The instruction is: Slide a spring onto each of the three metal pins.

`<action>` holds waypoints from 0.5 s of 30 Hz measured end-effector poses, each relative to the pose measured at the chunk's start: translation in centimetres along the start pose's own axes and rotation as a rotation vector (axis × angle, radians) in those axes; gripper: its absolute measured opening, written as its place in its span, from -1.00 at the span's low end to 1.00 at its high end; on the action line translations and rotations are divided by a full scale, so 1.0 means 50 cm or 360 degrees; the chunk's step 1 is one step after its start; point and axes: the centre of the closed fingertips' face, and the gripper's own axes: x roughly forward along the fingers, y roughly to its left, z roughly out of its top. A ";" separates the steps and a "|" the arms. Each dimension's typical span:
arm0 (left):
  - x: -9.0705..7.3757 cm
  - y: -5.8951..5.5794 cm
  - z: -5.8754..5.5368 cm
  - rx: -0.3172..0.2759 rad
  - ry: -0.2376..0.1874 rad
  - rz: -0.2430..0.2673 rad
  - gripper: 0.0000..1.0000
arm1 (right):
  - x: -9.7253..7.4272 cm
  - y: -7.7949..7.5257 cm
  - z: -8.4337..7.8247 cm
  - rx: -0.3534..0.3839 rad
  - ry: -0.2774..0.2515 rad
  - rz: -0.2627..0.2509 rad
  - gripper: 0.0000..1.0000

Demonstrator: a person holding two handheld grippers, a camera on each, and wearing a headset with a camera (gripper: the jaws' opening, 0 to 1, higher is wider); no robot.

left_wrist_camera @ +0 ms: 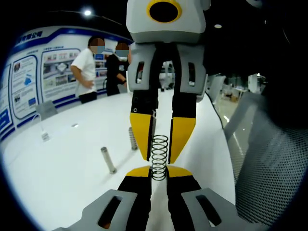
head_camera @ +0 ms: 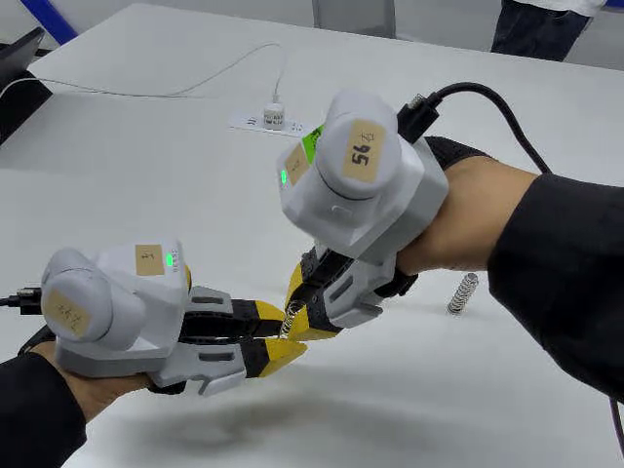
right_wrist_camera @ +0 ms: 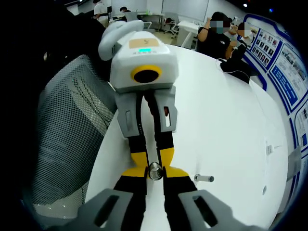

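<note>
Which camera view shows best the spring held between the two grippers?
The left gripper view: the spring is seen from the side, each coil clear, between yellow jaw tips. The right gripper view shows the spring end-on, as a small ring. The head view shows the spring small, partly hidden by the jaws.

White table (head_camera: 146, 185): spring (head_camera: 462, 292), pin (left_wrist_camera: 108, 160), power strip (head_camera: 265, 122).

The left gripper (head_camera: 285, 341) and the right gripper (head_camera: 298, 318) were white, with black jaws and yellow tips (head_camera: 278, 354). Each had tan stickers (head_camera: 363, 149), a little green light (head_camera: 169, 259) and a black cable (head_camera: 478, 92). The sleeves (head_camera: 561, 263) were black.
</note>
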 end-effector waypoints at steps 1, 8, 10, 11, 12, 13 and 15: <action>0.000 0.000 0.000 0.0001 -0.0001 0.0000 -0.78 | 0.000 0.000 0.000 0.0000 -0.0002 -0.0002 -0.73; 0.001 0.000 0.005 0.0006 -0.0011 0.0002 -0.78 | 0.001 0.001 0.002 0.0010 -0.0005 0.0003 -0.75; 0.001 0.000 0.005 0.0004 -0.0013 0.0000 -0.78 | 0.000 0.001 0.003 0.0012 -0.0006 0.0005 -0.75; 0.001 0.001 0.005 0.0006 -0.0015 0.0003 -0.78 | 0.000 0.000 0.003 0.0007 -0.0005 0.0002 -0.75; 0.000 0.002 0.006 0.0006 -0.0016 0.0007 -0.78 | 0.000 0.000 0.003 0.0002 -0.0003 0.0000 -0.75; 0.000 0.003 0.006 0.0005 -0.0018 0.0010 -0.78 | -0.001 -0.001 0.003 0.0001 -0.0002 -0.0002 -0.75; -0.001 0.006 0.007 0.0008 -0.0023 0.0019 -0.77 | -0.002 -0.002 0.004 0.0003 0.0002 -0.0008 -0.75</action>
